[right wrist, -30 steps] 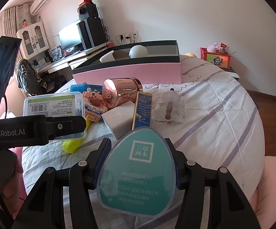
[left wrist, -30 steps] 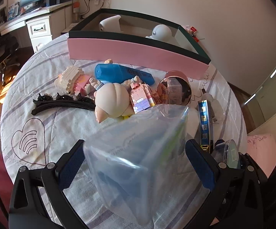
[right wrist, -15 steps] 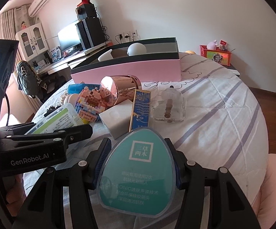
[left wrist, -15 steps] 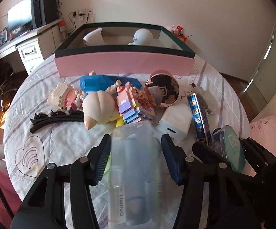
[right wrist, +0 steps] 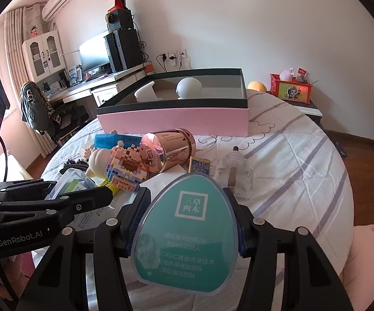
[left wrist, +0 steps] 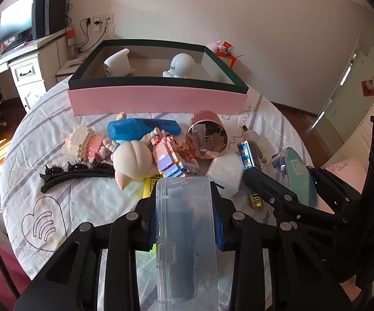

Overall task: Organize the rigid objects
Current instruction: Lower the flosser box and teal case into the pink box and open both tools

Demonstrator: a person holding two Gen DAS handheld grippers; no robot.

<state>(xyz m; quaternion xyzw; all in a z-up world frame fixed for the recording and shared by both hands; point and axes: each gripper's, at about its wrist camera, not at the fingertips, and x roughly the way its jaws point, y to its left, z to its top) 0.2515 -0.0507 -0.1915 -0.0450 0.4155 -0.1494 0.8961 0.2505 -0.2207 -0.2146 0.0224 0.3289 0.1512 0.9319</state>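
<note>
Judging from the frames, stood early to midway in the sorting. Held two items aloft, none yet lowered into the pink box point(left wrist: 158, 101), upper centre of the left wrist view. Already lodged inside that box: a white curved piece point(left wrist: 116, 63) at its left and a white round figure point(left wrist: 180, 66) at its right.

Left hand-held gripper point(left wrist: 185, 216), bottom centre of that view, pinched a clear plastic case point(left wrist: 185, 235) with something dark inside, pads pressed against both its sides. Right hand-held gripper point(right wrist: 185, 230), bottom centre of the right wrist view, clamped a teal egg-shaped package point(right wrist: 185, 233) by its edges.

Left on the striped bed cover point(left wrist: 57, 119), in a heap just before the box: a blue case point(left wrist: 140, 128), two block-built figures point(left wrist: 83, 143), a peach-shaped toy point(left wrist: 132, 159), a rose-gold tin point(left wrist: 207, 136) on its side, a white cube point(left wrist: 225, 172), a narrow blue box point(left wrist: 246, 153), a clear bottle point(right wrist: 237, 171) and a black hair clip point(left wrist: 75, 175) at the middle left.

Remaining, by estimate: dropping both held pieces into the box, then clearing most of the heap.
</note>
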